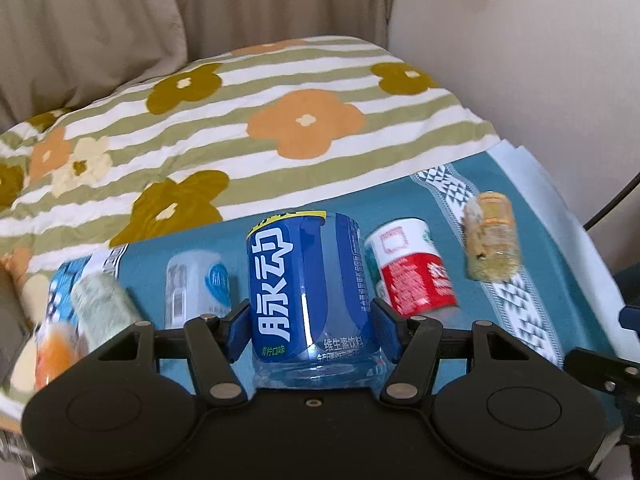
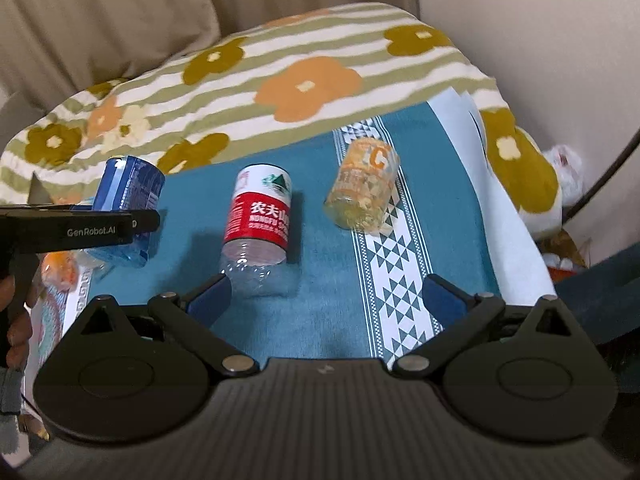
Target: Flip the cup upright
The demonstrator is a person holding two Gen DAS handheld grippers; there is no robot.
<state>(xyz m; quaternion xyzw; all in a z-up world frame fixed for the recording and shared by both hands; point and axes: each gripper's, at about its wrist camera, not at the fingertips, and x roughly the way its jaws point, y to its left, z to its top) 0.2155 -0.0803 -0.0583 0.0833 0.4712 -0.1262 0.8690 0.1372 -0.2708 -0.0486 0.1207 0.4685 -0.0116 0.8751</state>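
Observation:
My left gripper is shut on a blue-labelled clear plastic cup, held off the teal cloth with its clear base toward the camera. It also shows in the right wrist view, tilted, with the left gripper's black body across it. A red-and-white labelled cup stands on the cloth, clear base nearest me. A yellow-orange cup stands tilted beyond it. My right gripper is open and empty, just in front of the red cup.
A teal cloth with a white patterned band covers the surface. A striped floral blanket lies behind it. More cups and soft items sit at the left. Beige curtain and wall stand behind.

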